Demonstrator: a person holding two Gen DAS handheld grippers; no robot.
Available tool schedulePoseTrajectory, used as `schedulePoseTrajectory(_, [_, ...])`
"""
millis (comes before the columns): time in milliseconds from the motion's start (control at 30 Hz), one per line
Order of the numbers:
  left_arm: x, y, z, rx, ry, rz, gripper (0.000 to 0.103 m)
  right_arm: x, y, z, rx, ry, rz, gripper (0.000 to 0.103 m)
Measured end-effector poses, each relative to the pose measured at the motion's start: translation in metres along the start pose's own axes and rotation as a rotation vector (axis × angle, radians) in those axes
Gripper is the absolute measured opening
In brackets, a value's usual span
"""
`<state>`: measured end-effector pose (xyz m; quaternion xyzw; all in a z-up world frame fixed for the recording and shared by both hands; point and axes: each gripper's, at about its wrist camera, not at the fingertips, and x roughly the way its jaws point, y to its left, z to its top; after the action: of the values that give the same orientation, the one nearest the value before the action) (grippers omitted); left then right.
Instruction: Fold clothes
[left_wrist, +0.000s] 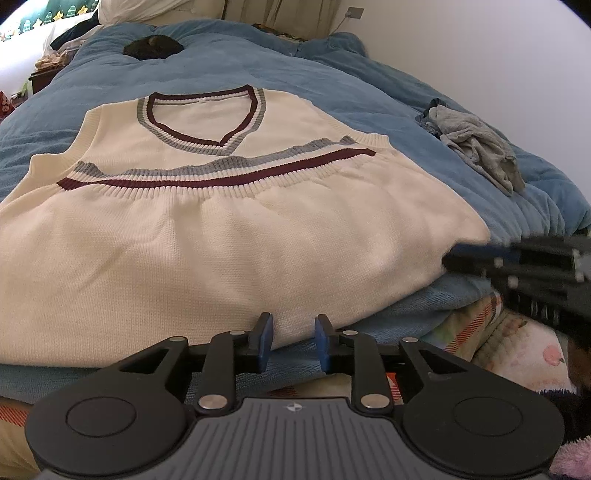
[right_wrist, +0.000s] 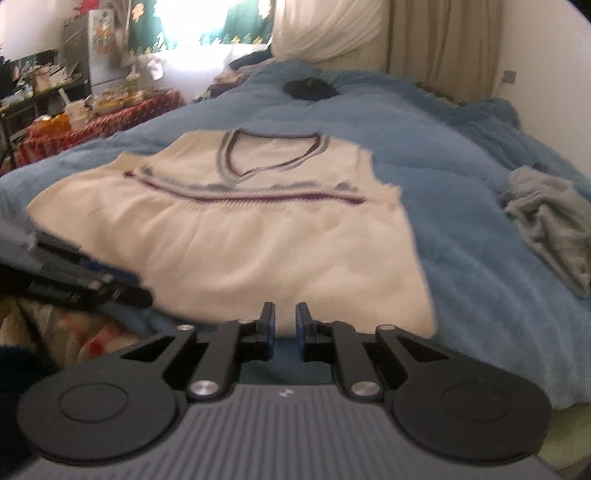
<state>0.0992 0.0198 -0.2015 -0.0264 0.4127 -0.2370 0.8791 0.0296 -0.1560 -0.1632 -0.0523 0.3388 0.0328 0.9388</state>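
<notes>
Both wrist views low, near bed edge; sharing vest

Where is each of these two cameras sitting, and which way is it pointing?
Left wrist: sits on the left hand-held gripper, looking forward across the cream knit vest on the blue blanket; its own fingers show, the other gripper at right.
Right wrist: sits on the right hand-held gripper, facing the same way; own fingers show.
Shared: vest, blanket, grey garment.

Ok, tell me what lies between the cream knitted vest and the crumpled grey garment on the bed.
Only bare blue quilt separates the cream knitted vest from the crumpled grey garment; both wrist views show it.
</notes>
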Motion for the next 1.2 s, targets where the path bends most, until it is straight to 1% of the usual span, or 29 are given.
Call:
schedulePoseTrajectory(67, [0.000,0.000,0.000,0.002,0.000,-0.001,0.026,0.005,-0.009,0.003,0.005,0.002,-0.039,0.019])
schedulePoseTrajectory(133, [0.000,0.000,0.000,0.000,0.000,-0.002,0.026,0.011,-0.018,0.002,0.022,0.015,-0.053,0.019])
schedulePoseTrajectory(267, [0.000,0.000,0.000,-0.001,-0.001,-0.003,0.026,0.012,-0.034,-0.010,0.080,0.056,-0.044,0.019])
schedulePoseTrajectory(367, [0.000,0.001,0.000,-0.008,-0.002,-0.008,0.027,0.006,-0.039,-0.016,0.090,0.077,-0.043,0.019])
schedulePoseTrajectory(433, [0.000,0.002,0.000,-0.009,-0.002,-0.010,0.027,-0.001,-0.040,-0.016,0.090,0.071,-0.058,0.019])
schedulePoseTrajectory(533, [0.000,0.001,0.000,-0.006,-0.002,-0.010,0.027,-0.015,-0.044,-0.011,0.108,0.018,-0.061,0.019])
schedulePoseTrajectory(600, [0.000,0.001,0.000,-0.006,-0.001,-0.008,0.027,-0.015,-0.047,-0.004,0.099,-0.001,-0.081,0.021])
schedulePoseTrajectory(700, [0.000,0.000,0.001,-0.007,0.001,-0.005,0.027,0.000,-0.054,0.002,0.110,0.021,-0.107,0.021])
schedulePoseTrajectory(767, [0.000,0.000,0.001,-0.009,0.004,-0.005,0.027,0.010,-0.061,-0.001,0.162,0.051,-0.090,0.020])
schedulePoseTrajectory(867, [0.000,0.001,0.000,-0.013,0.006,-0.006,0.027,0.014,-0.065,-0.009,0.167,0.067,-0.087,0.017])
schedulePoseTrajectory(1067, [0.001,0.001,0.001,-0.012,0.009,-0.007,0.029,0.003,-0.061,-0.013,0.151,0.080,-0.098,0.016])
schedulePoseTrajectory(1200, [0.000,0.002,0.000,-0.015,0.006,-0.011,0.029,-0.006,-0.063,-0.005,0.165,0.043,-0.082,0.016])
